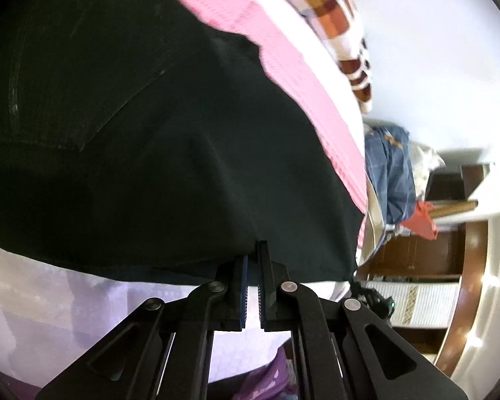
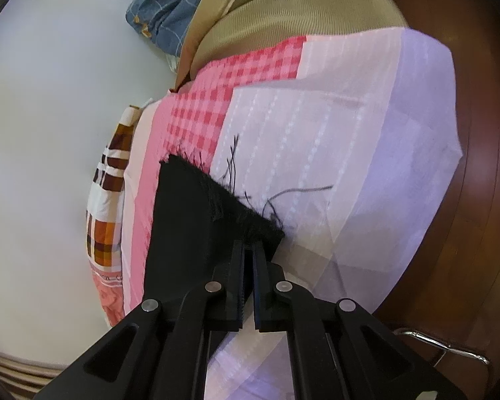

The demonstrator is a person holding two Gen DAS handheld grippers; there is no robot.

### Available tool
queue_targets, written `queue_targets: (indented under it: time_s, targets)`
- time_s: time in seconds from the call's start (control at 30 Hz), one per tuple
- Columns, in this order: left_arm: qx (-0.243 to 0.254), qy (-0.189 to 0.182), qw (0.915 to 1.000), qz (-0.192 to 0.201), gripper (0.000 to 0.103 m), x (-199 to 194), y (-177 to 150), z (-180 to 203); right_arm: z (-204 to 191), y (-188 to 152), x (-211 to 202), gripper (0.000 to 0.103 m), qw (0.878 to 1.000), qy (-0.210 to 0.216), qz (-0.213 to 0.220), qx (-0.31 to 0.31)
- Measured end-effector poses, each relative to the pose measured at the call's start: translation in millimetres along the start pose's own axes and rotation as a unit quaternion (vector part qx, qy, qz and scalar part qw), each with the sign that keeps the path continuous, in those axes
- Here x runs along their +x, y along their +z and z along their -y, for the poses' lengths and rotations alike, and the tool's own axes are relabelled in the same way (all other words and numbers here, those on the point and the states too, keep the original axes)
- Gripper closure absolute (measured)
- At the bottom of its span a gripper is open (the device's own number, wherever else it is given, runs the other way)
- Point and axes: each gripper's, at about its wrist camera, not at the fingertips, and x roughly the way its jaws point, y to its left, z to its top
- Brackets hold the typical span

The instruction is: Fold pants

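- Left tool (image 1: 253,256) had its jaws pinched together on the edge of the black pants (image 1: 143,140), so the fabric was clamped right at the fingertips.
- From that tool the pants spread away ahead and off to its left, with a stitched back pocket (image 1: 76,100) showing on the far left side.
- Right tool (image 2: 249,250) was clamped shut too, gripping the frayed hem end of a pants leg (image 2: 196,220); loose black threads (image 2: 283,196) straggled out just ahead of it and to its right.
- That leg ran from the tool's tips back along its left side, long axis roughly in line with the fingers.
- Everything sat on a bed with a pink, white and lilac sheet (image 2: 333,133) right under both tools.
- Beyond the sheet, a blue denim garment (image 2: 163,10) lay well apart, up ahead of the right tool.
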Motion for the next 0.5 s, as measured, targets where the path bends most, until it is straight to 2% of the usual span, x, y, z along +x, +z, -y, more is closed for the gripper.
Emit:
queue_targets:
  time_s: [0.1, 0.13, 0.23, 0.3, 0.33, 0.37, 0.43, 0.5]
  targets:
    - [-0.008, -0.013, 0.9998, -0.016, 0.098, -1.1, -1.7, -5.8, 7.8, 4.6, -0.5, 0.101, 1.0, -0.018, 0.006, 0.004]
    - [-0.009, -0.013, 0.9997, -0.018, 0.098, -1.7, -2.2, -8.1, 17.4, 6.6, -2.1, 0.1, 0.999, -0.027, 0.011, 0.023]
    - [-0.013, -0.025, 0.9992, -0.029, 0.098, -3.1, -2.4, -10.4, 38.1, 8.6, -17.7, 0.095, 0.997, -0.007, 0.031, 0.074]
    - [-0.011, -0.029, 0.9991, -0.029, 0.098, -6.7, -2.1, -10.4, 27.0, 3.0, -26.3, 0.095, 0.997, 0.021, 0.029, 0.062]
    - [-0.004, -0.03, 0.9991, -0.029, 0.098, -8.1, -1.6, -8.6, 12.5, -3.6, -23.0, 0.095, 0.998, 0.044, 0.003, 0.04]
    - [0.002, -0.033, 0.9991, -0.028, 0.098, -10.9, -1.4, -7.3, -6.4, -14.7, -12.5, 0.095, 0.997, 0.068, -0.043, 0.012]
    - [0.013, -0.049, 0.9984, -0.024, 0.097, -16.2, 0.0, -4.5, -42.9, -49.6, 19.6, 0.095, 0.981, 0.111, -0.156, -0.027]
    - [0.02, -0.066, 0.9974, -0.02, 0.095, -18.3, 2.5, -1.1, -66.0, -84.8, 51.5, 0.094, 0.965, 0.115, -0.234, -0.035]
